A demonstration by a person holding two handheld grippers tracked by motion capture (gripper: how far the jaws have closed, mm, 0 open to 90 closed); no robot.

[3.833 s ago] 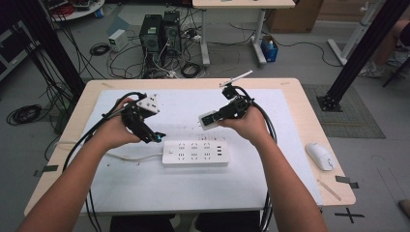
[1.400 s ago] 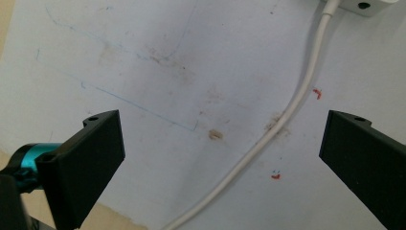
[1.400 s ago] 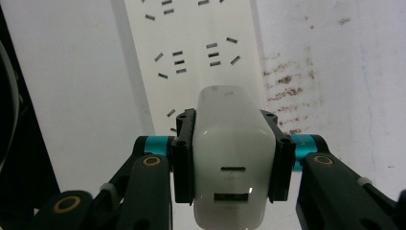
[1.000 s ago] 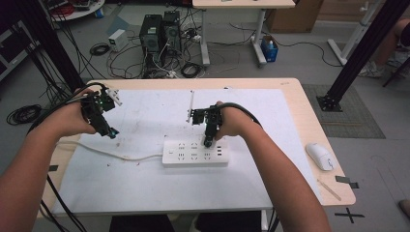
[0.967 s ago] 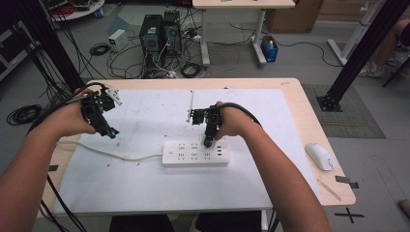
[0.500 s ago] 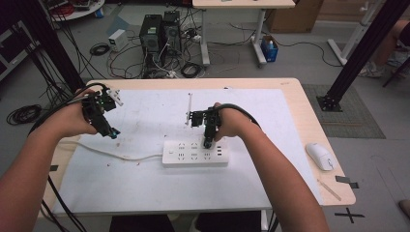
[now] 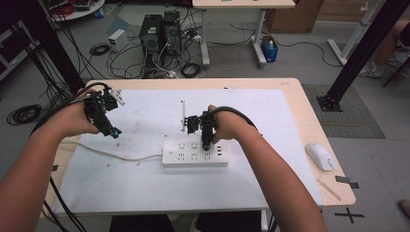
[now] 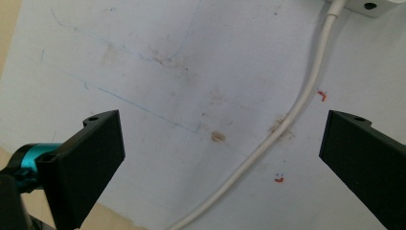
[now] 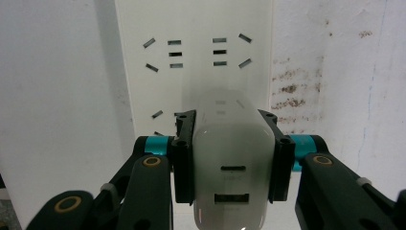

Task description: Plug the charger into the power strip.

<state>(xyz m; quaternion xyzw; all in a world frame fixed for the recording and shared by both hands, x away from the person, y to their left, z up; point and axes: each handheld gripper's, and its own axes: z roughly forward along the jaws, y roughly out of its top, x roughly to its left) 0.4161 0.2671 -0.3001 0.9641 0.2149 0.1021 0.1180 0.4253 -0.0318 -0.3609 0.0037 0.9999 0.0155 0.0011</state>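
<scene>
This looks like a lab or tech workroom. Behind the counter (image 7: 309, 121), at 12 o'clock, two black computer towers (image 7: 158, 33) stand on the grey floor in a tangle of cables (image 7: 145, 60). Black metal frame posts (image 7: 360, 48) rise at 2 o'clock. A white computer mouse (image 7: 319, 155) lies on the counter at 3 o'clock.

A glossy white charger (image 9: 233, 167) sits between black jaws with teal joints; beyond them, a white power strip (image 9: 194, 57) on a stained white surface (image 9: 335, 62).

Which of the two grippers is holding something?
The right gripper: its jaws clamp a white charger over the power strip. The left gripper gapes wide, empty.
</scene>
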